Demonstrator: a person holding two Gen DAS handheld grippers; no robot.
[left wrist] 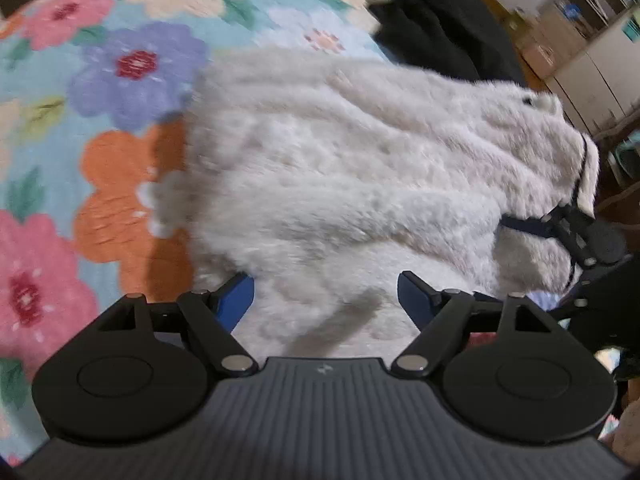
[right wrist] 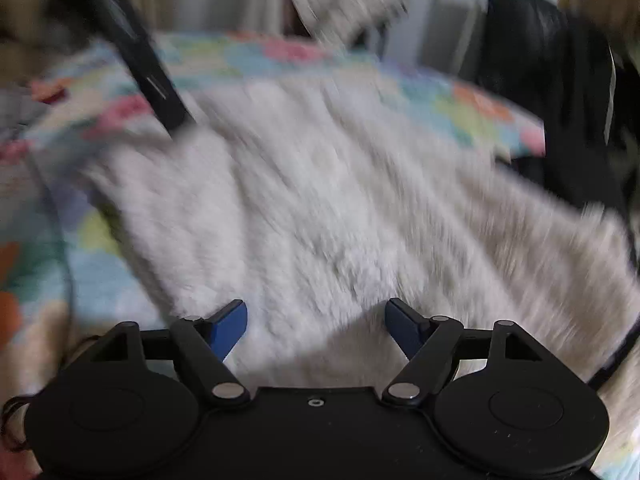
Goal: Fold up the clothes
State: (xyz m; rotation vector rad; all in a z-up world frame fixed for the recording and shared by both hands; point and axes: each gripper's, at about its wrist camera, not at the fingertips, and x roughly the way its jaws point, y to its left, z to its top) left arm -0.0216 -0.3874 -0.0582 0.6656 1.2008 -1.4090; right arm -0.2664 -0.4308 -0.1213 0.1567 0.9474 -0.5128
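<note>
A white fluffy garment (left wrist: 340, 168) lies spread on a floral bedspread (left wrist: 120, 80). My left gripper (left wrist: 326, 300) hovers over its near edge, open, with only fur between the blue fingertips (left wrist: 236, 300). At the garment's right edge, the left wrist view shows the right gripper (left wrist: 560, 228), with a thin dark trim of the garment running beside it. The right wrist view is blurred. In it the same garment (right wrist: 320, 200) fills the middle, and my right gripper (right wrist: 318, 322) stands open above it, gripping nothing.
Black clothing (left wrist: 440, 28) lies beyond the garment at the bedspread's far edge. Shelves and cabinets (left wrist: 592, 40) stand at the far right. A dark slanted bar (right wrist: 148, 72) crosses the upper left of the right wrist view, and a dark mass (right wrist: 560, 80) sits at its right.
</note>
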